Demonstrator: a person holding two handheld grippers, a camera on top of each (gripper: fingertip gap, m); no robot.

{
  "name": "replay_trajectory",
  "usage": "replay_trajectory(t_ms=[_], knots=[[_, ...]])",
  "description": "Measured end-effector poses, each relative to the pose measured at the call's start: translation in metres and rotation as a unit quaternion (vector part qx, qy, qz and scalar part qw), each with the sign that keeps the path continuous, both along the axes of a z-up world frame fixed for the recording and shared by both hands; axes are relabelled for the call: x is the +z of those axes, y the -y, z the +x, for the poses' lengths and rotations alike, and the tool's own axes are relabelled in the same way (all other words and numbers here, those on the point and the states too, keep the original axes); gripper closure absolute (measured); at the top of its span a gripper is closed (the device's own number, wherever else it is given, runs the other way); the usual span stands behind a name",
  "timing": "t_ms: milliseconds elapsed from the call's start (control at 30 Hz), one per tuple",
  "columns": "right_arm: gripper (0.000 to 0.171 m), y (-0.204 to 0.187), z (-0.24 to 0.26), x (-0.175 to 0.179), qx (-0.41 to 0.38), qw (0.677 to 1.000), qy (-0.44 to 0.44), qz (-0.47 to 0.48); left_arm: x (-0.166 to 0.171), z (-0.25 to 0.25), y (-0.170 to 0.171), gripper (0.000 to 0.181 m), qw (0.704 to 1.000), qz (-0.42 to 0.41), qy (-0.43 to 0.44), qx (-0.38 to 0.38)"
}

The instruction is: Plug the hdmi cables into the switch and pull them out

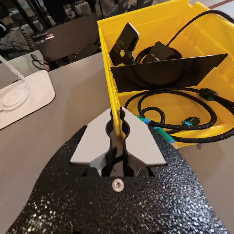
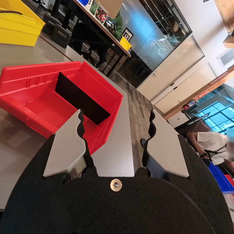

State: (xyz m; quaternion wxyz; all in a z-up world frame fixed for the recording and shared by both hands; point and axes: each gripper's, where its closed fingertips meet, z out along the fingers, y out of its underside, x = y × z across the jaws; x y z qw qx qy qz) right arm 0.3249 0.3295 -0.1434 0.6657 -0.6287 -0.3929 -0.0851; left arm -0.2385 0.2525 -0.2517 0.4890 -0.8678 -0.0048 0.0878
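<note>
A yellow bin point(image 1: 164, 25) stands on the grey table. Its back compartment holds the black HDMI switch point(image 1: 123, 44), which leans on the left wall, and another black box point(image 1: 159, 53) on a coiled cable. A black divider point(image 1: 164, 73) splits the bin. The front compartment holds braided black HDMI cables point(image 1: 197, 134) with green plugs point(image 1: 189, 120). My left gripper point(image 1: 116, 110) is closed narrowly on the bin's left wall at the front corner. My right gripper point(image 2: 116, 114) is open and empty above the table, beside an empty red bin point(image 2: 38, 101).
A white pad point(image 1: 25, 95) lies left of the yellow bin. The red bin has a black divider point(image 2: 81, 98) and sits near the table's edge point(image 2: 129, 126). The yellow bin's corner point(image 2: 16, 29) shows top left. A seated person point(image 2: 208, 143) is at the right, off the table. My right fingertips sit around 60 cm from my left ones.
</note>
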Motion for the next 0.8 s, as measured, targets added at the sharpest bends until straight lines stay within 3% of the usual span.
replay_trajectory(t_ms=[533,733,800], knots=[[0.07,0.001,-0.027,-0.001,0.028,1.0,0.005,-0.006,0.002,-0.099,0.169,0.177,0.995,0.011,-0.002,0.1],[0.078,0.014,-0.032,0.033,0.046,0.996,-0.07,0.016,0.002,-0.128,0.222,0.176,0.99,0.018,0.005,0.141],[0.079,0.019,-0.037,0.042,0.06,0.993,-0.1,0.016,0.006,-0.138,0.236,0.153,0.987,0.028,-0.009,0.161]])
